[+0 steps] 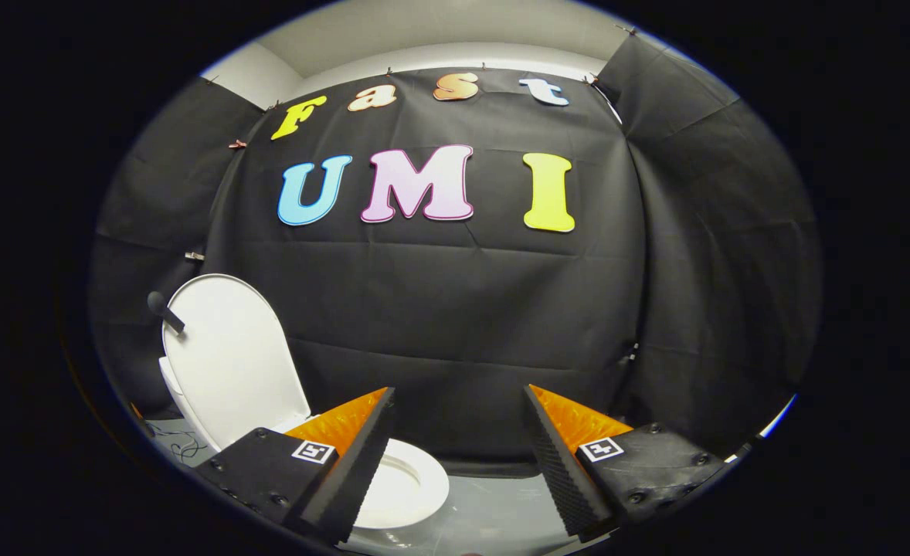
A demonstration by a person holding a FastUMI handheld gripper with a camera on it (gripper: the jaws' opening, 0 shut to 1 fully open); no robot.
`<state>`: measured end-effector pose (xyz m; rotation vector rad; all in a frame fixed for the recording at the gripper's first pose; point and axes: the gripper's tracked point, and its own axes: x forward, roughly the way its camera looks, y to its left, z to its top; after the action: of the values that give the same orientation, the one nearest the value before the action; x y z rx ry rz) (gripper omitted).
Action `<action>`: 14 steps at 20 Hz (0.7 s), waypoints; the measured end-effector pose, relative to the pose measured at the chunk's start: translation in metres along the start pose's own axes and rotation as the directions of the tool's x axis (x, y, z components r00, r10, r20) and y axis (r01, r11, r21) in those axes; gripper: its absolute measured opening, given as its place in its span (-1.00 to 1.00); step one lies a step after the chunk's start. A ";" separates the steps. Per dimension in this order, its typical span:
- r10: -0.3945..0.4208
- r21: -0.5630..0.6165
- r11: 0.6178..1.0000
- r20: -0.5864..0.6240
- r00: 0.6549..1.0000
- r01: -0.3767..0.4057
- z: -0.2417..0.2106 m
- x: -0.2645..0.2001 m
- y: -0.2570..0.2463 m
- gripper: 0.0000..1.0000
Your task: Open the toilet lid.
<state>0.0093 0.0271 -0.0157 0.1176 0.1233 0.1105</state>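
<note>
Gripper view: toilet lid (231,355) stands raised, near upright, leaning back toward the black cloth wall (455,309), so the task looks done. Seat (416,483) is down and exposed, partly behind the left finger. A dark handle-like stub (164,310) sticks out at the lid's upper edge. Gripper (459,452) is spread wide with nothing between its fingers, apart from the lid. Grey floor (494,513) lies below. Nothing seems left except pulling away.

Dim, even overhead light, sharp centre, strong fisheye bending at edges, soft sheen on floor (494,510).
</note>
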 end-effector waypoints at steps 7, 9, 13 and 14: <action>0.010 -0.029 1.000 0.009 1.000 -0.010 0.003 0.000 0.006 0.97; 0.012 -0.027 1.000 0.002 1.000 -0.012 0.002 0.001 0.005 0.98; 0.001 -0.021 1.000 -0.007 1.000 -0.001 -0.001 0.001 -0.001 0.98; 0.000 -0.024 1.000 -0.005 1.000 -0.001 -0.001 0.000 -0.002 0.98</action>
<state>0.0092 0.0257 -0.0169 0.0933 0.1267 0.1127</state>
